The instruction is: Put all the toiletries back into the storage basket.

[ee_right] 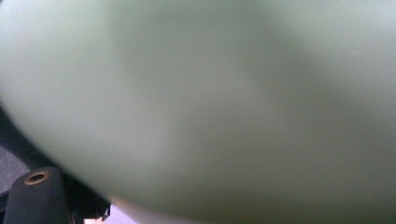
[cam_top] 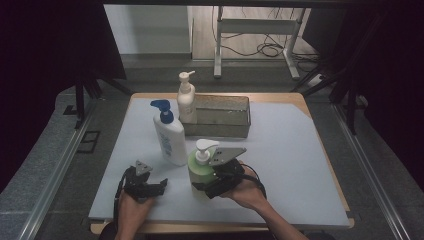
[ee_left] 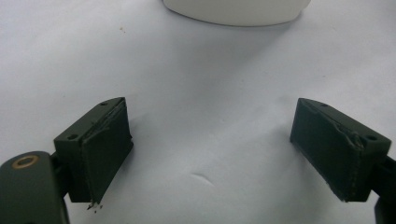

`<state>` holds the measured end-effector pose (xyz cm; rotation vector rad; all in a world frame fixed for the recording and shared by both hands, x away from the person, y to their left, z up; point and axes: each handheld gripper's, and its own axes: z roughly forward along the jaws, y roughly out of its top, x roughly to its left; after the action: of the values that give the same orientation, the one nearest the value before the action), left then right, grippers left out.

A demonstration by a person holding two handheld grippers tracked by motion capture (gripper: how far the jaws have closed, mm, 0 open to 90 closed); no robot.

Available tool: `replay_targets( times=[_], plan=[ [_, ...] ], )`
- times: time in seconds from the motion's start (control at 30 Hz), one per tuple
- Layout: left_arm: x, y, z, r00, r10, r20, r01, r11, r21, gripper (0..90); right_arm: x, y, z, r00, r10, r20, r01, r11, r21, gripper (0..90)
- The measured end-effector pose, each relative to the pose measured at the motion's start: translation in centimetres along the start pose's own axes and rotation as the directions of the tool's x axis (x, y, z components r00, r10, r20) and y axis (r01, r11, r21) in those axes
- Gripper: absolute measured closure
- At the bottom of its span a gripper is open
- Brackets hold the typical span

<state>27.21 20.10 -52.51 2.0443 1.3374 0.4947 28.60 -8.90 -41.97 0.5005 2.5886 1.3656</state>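
The left gripper (cam_top: pixel 161 185) rests on the table (cam_top: pixel 290 150), jaws spread wide and empty, the blue-capped bottle (cam_top: pixel 169 135) just ahead. The right gripper (cam_top: pixel 202 181) clasps the green pump bottle (cam_top: pixel 199 169), its body pressed between wide-set jaws.

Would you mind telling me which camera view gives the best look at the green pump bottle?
The high view: the green pump bottle stands whole there, white pump on top, at the right tongs. The right gripper view shows a blurred pale green surface up close. The left gripper view shows a white bottle's base instead.
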Motion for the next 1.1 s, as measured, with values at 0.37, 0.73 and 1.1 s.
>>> replay_targets(
  times=[0.37,0.73,1.1],
  plan=[
    [0.0,0.0,0.0,1.0,0.0,0.0,0.0,1.0,0.0,11.8,-1.6,0.9,-0.6,0.9981,0.035,0.05,-0.035,0.999,-0.014,11.9],
    [0.0,0.0,0.0,1.0,0.001,0.0,-0.001,1.0,0.002,11.8,-2.9,2.1,-0.8,0.9953,0.045,0.086,-0.043,0.999,-0.02,12.0],
    [0.0,0.0,0.0,1.0,-0.002,0.0,0.002,1.0,-0.003,11.8,-4.5,3.3,-1.3,0.991,0.056,0.122,-0.051,0.998,-0.042,12.0]
  ],
)
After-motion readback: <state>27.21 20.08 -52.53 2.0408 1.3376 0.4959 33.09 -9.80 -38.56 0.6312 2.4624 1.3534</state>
